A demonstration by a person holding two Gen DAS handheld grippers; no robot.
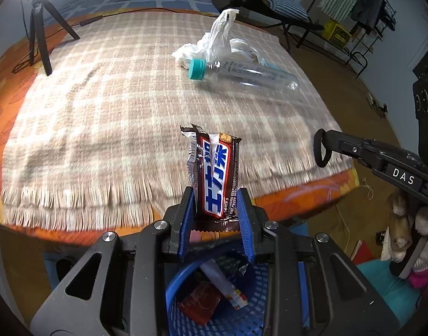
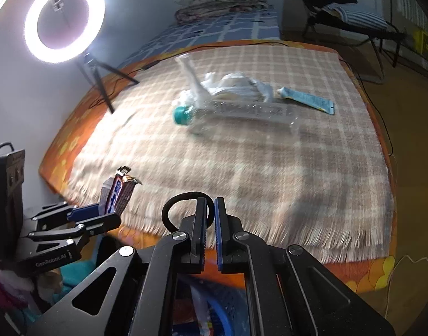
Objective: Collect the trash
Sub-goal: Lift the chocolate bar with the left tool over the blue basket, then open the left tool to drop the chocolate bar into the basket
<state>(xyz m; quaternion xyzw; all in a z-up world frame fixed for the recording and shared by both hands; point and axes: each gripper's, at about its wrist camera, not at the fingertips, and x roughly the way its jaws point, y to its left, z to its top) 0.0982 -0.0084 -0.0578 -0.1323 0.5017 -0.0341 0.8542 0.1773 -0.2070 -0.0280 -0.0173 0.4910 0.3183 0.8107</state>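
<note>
My left gripper [image 1: 216, 196] is shut on a brown, blue and white candy bar wrapper [image 1: 215, 170], which stands upright between the blue pads above a blue mesh basket [image 1: 185, 319]. My right gripper [image 2: 211, 204] is shut on a black hair tie [image 2: 171, 210], whose loop sticks out to the left of the pads. From the left wrist view the right gripper [image 1: 326, 147] with the hair tie [image 1: 320, 148] hangs at the right. On the plaid blanket [image 1: 101, 117] lie a clear plastic bottle [image 1: 250, 74] with a teal cap, a crumpled white plastic bag [image 1: 216, 39] and a blue tube [image 2: 307, 99].
The basket holds a red packet [image 1: 199, 302] and a white wrapper [image 1: 225, 285]. A ring light [image 2: 64, 19] on a black tripod [image 1: 40, 30] stands at the bed's far left. A folding chair [image 1: 286, 14] and a rack [image 1: 365, 19] stand on the floor to the right.
</note>
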